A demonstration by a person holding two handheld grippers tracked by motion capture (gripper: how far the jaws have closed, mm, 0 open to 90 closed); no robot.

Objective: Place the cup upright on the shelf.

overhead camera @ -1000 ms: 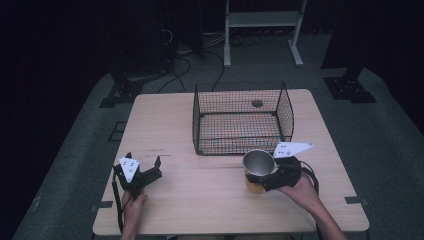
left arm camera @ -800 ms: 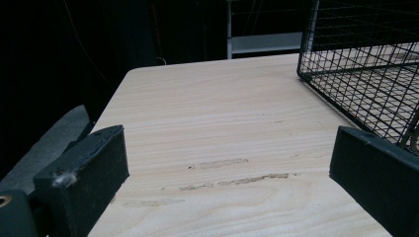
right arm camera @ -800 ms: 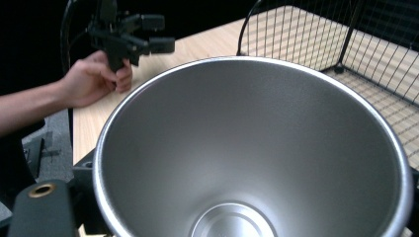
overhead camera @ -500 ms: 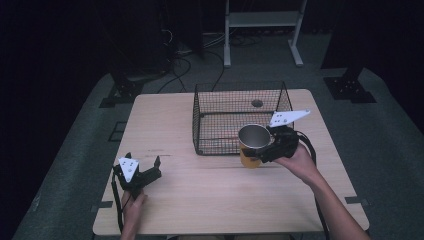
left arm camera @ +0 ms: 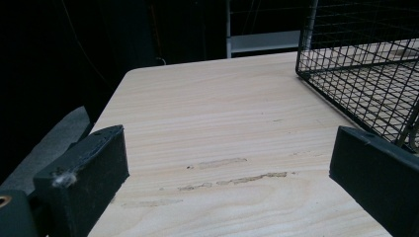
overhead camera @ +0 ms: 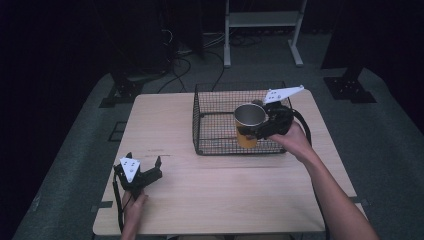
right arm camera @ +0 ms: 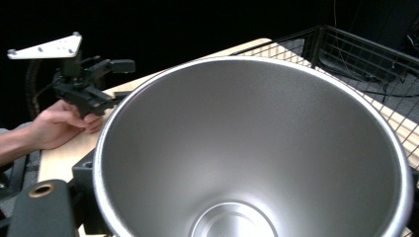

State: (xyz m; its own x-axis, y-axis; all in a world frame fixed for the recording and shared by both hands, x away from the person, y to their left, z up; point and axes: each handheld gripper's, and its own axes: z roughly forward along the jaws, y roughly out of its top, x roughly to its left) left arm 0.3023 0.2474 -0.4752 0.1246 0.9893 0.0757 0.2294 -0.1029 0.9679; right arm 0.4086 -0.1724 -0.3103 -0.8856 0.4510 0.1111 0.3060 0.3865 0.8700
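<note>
Cup (overhead camera: 248,124), steel, clamped upright in right gripper (overhead camera: 267,122) above wire basket (overhead camera: 215,145) near tabletop's (overhead camera: 240,200) far right corner, probably for lowering inside; left gripper (overhead camera: 144,172), jaws spread and empty, parked near tabletop's front left corner, clear of basket.

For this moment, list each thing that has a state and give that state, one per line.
Metal cup: upright, empty, held above the basket's front part.
Wire basket: on the table, open-topped, a small dark item at its back by the gripper.
Right hand-held gripper: shut on the metal cup.
Left hand-held gripper: open, holding nothing, low at the table's front left.
</note>
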